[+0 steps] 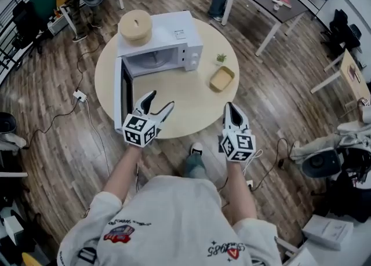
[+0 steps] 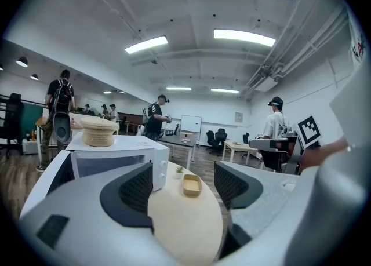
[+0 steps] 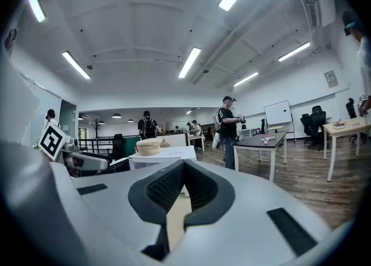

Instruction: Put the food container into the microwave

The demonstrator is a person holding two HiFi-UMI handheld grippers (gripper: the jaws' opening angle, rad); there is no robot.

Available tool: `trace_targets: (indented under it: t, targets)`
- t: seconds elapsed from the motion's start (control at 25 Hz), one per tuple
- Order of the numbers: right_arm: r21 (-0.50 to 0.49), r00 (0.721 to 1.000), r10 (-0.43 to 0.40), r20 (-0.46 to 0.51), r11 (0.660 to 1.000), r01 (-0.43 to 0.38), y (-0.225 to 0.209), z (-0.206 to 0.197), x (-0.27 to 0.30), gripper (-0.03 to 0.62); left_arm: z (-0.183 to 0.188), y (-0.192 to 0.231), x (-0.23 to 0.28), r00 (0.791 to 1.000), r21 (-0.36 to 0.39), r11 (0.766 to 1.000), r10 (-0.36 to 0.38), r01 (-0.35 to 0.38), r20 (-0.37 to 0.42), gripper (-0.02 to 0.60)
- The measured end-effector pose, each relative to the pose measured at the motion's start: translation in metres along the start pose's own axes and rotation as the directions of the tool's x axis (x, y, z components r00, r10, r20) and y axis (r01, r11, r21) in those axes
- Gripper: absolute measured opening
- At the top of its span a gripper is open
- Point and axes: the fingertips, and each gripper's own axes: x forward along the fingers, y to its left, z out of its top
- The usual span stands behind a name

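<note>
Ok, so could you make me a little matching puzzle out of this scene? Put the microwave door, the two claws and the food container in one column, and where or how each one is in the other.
Things:
1. microwave door
2. left claw
3. right claw
4. food container

Places or states:
A. shut, with nothing in it
B. lying on the table next to the little plant
C. swung wide open
D. open, with nothing in it

Pairs: 1-C, 2-D, 3-A, 4-B.
</note>
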Motion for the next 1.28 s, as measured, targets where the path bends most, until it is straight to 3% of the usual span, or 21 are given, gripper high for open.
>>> trace_targets:
  t: [0.24,0.48,0.92,1.12,1.28]
  targets:
    - [0.005,0.987,0.158,-0.018,0.987,-0.158,-0.021,0.016,0.091,-0.007,0.016,0.039,0.034,0.988,-0.021,0.988,0.155,-0.155,-0.001,0.327]
    - [0.025,0.952,0.305,-0.019,0.952,-0.304,-0.028,0.034,0.161,-0.008,0.034,0.067,0.055,0.953,-0.032,0.952,0.304,-0.304,-0.010,0.328]
    - [0.072,0.922,0.386,-0.039,0.921,-0.383,-0.055,0.035,0.224,-0.006,0.047,0.089,0.086,0.913,-0.036,0.912,0.407,-0.408,-0.016,0.327]
    - [0.056,0.921,0.387,-0.040,0.921,-0.385,-0.059,0.035,0.245,-0.006,0.049,0.101,0.106,0.921,-0.007,0.922,0.388,-0.388,-0.021,0.327]
    - [0.038,0.924,0.382,-0.032,0.924,-0.381,-0.062,0.043,0.258,-0.006,0.058,0.120,0.112,0.916,-0.023,0.916,0.400,-0.400,0.007,0.327]
